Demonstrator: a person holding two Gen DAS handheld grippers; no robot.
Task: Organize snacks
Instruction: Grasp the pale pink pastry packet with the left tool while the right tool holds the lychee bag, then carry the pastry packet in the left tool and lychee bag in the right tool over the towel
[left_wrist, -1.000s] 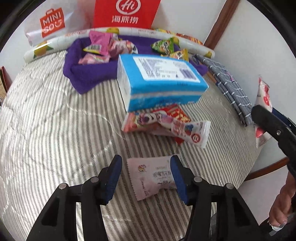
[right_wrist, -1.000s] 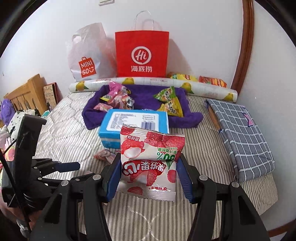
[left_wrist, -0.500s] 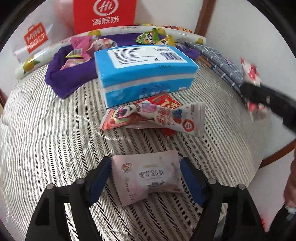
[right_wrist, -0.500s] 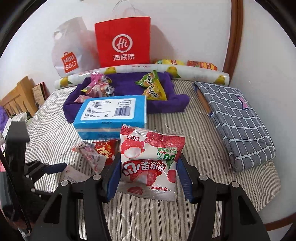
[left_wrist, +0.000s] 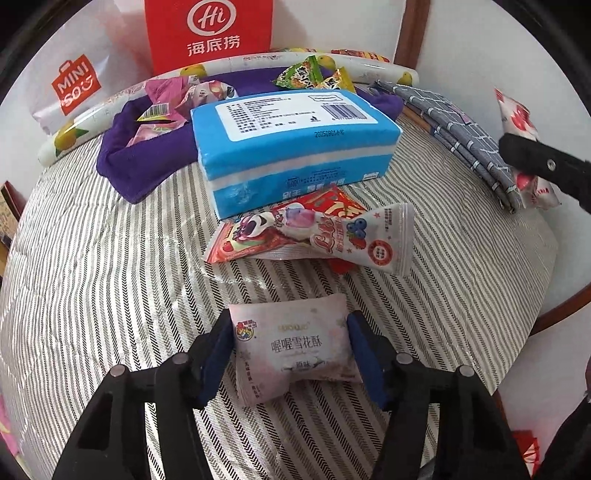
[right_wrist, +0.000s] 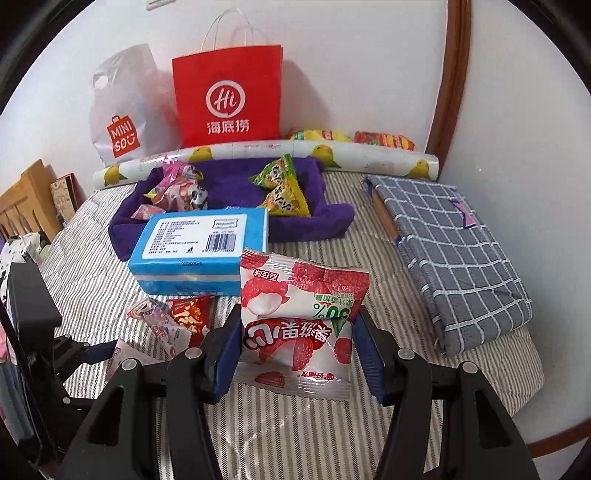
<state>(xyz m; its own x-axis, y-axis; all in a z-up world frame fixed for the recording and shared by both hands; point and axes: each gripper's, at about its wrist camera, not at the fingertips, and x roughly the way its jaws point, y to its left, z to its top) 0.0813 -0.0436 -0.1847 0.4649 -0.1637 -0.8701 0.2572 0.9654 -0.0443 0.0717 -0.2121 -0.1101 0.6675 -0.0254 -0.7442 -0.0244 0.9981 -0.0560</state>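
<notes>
The step in hand is judged to be the pickup of a pale pink snack packet (left_wrist: 293, 345) from the striped bed cover (left_wrist: 92, 258) by the left gripper (left_wrist: 291, 347), whose jaws are closing around it; the packet lies between the blue pads, which appear to be just meeting its side edges, so a firm grip cannot be confirmed. A red-and-white strawberry snack bag (right_wrist: 301, 321) is held clenched in the jaws of the right gripper (right_wrist: 299, 347), raised above the bed cover in front of the blue tissue pack (right_wrist: 201, 251). The sorted snacks are seen on the purple towel (right_wrist: 225, 177) behind the tissue pack, pink packets to its left and green-yellow ones to its right. The next move is judged to call for a completed closure on the pink packet, a lift clear of the loose wrappers (left_wrist: 314, 232) lying near it, and a carry of both items over the tissue pack to the towel. Compared with the frame one second earlier, the left jaws are set further forward around the packet, which now lies squarer between them, and the tissue pack appears nearer in both views.
</notes>
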